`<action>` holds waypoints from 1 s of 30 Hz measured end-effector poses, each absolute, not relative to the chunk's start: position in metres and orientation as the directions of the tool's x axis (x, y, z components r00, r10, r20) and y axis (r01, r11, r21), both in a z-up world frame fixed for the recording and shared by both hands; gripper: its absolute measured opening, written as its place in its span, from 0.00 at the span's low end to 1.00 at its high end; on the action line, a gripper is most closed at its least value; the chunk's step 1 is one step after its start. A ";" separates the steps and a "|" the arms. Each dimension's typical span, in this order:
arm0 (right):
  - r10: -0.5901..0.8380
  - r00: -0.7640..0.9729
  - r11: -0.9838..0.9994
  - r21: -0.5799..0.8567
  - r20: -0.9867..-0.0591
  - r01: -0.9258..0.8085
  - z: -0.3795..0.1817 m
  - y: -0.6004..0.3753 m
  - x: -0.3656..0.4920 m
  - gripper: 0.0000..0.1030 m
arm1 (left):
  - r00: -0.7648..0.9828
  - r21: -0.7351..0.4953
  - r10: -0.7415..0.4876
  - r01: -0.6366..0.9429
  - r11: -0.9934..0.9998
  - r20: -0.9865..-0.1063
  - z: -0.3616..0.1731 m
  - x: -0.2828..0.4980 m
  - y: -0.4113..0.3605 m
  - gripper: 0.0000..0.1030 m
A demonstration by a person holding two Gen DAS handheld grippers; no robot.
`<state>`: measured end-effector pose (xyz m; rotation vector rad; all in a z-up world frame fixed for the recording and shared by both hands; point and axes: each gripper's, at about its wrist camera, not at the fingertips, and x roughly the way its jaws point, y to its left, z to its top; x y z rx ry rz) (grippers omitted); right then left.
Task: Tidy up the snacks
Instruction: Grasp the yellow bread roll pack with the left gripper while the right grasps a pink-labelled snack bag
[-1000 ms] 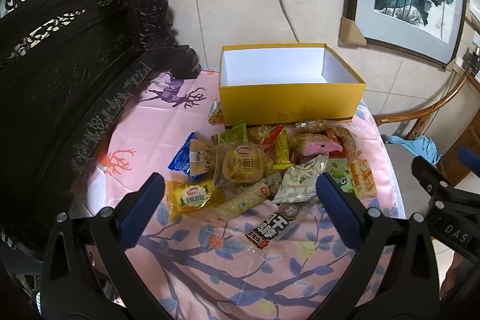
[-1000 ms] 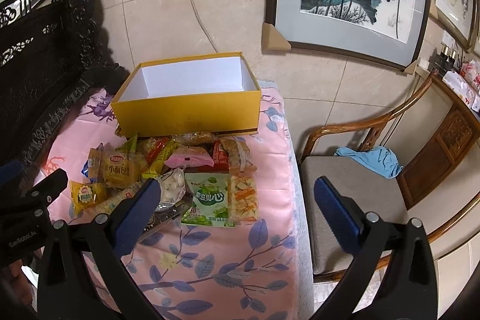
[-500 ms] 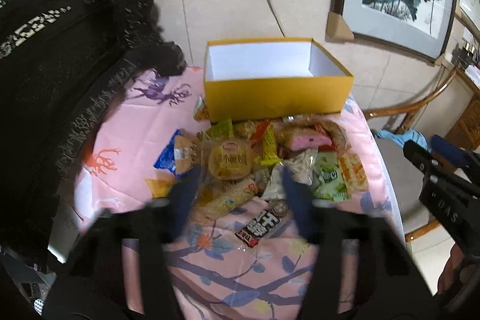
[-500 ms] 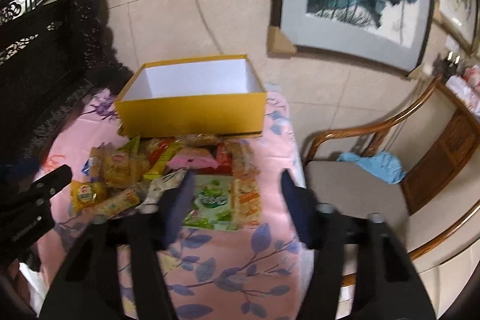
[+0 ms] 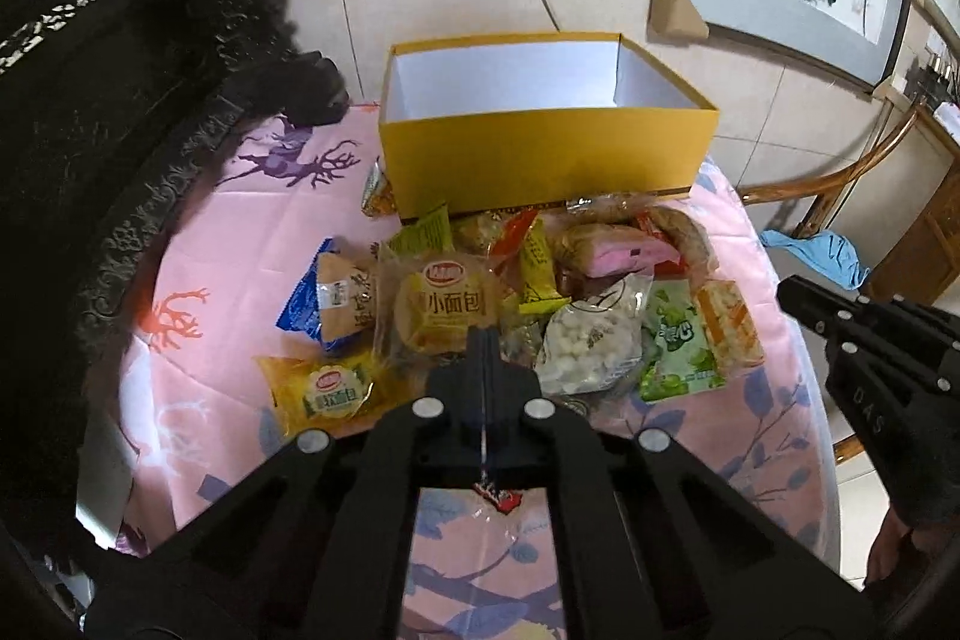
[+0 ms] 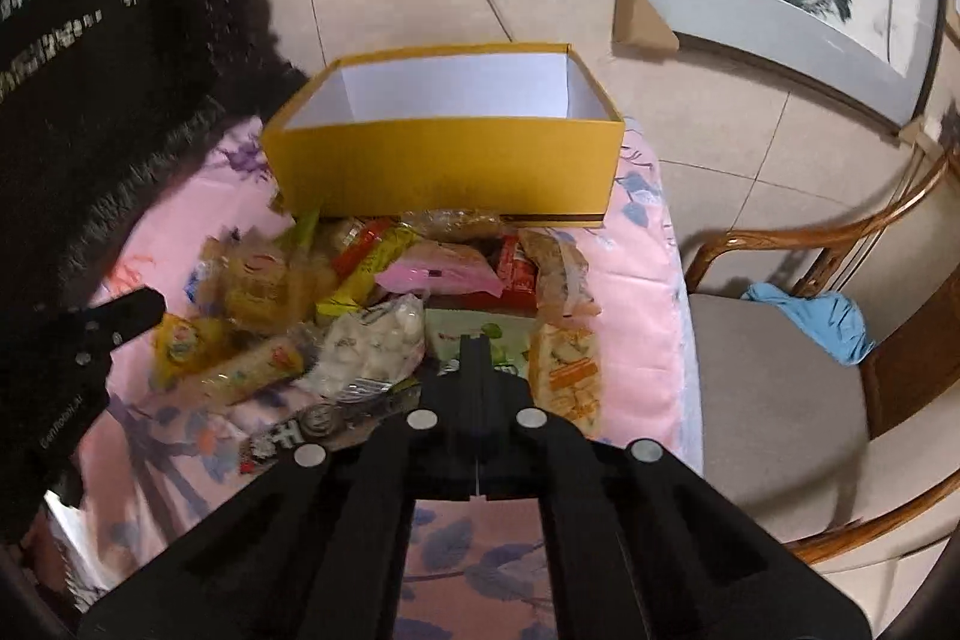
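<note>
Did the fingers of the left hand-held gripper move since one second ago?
Yes. The left hand-held gripper has shut: its fingers, earlier wide apart, now meet in front of the yellow cardboard box.

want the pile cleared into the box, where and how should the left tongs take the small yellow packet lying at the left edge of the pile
Grip the yellow packet across its flat crimped left end, coming from above on the bare cloth side. It lies flat, and its right end sits against other wrappers. The left tongs are shut, so open them first.
</note>
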<state>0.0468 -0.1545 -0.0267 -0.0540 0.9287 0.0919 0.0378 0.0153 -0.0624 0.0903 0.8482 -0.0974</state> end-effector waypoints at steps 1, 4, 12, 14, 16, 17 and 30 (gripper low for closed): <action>0.053 0.591 0.994 -0.015 -0.805 -0.109 -0.028 -0.155 0.050 0.07 | 0.651 0.048 -0.044 0.123 0.991 -0.758 -0.066 0.043 0.015 0.11; 0.035 0.601 0.996 -0.024 -0.798 -0.090 -0.031 -0.161 0.062 0.99 | 0.699 0.088 0.032 0.044 0.995 -0.714 -0.071 0.052 0.020 0.98; 0.134 0.538 0.991 0.100 -0.832 -0.093 -0.069 -0.156 0.122 0.99 | 0.660 0.115 0.029 0.088 0.989 -0.751 -0.103 0.098 0.021 0.98; 0.171 0.525 0.985 0.140 -0.834 -0.098 -0.085 -0.149 0.142 0.99 | 0.656 0.098 -0.001 0.114 0.989 -0.754 -0.115 0.112 0.021 0.98; 0.193 0.519 0.981 0.180 -0.832 -0.076 -0.099 -0.144 0.157 0.99 | 0.665 0.096 -0.012 0.126 0.987 -0.747 -0.129 0.125 0.019 0.98; 0.185 0.497 0.982 0.181 -0.848 -0.057 -0.111 -0.141 0.168 0.99 | 0.649 0.100 -0.014 0.139 0.985 -0.761 -0.138 0.134 0.016 0.98; 0.130 0.472 0.990 0.142 -0.872 -0.010 -0.114 -0.124 0.167 0.52 | 0.572 0.149 0.037 0.150 0.977 -0.819 -0.161 0.166 0.005 0.61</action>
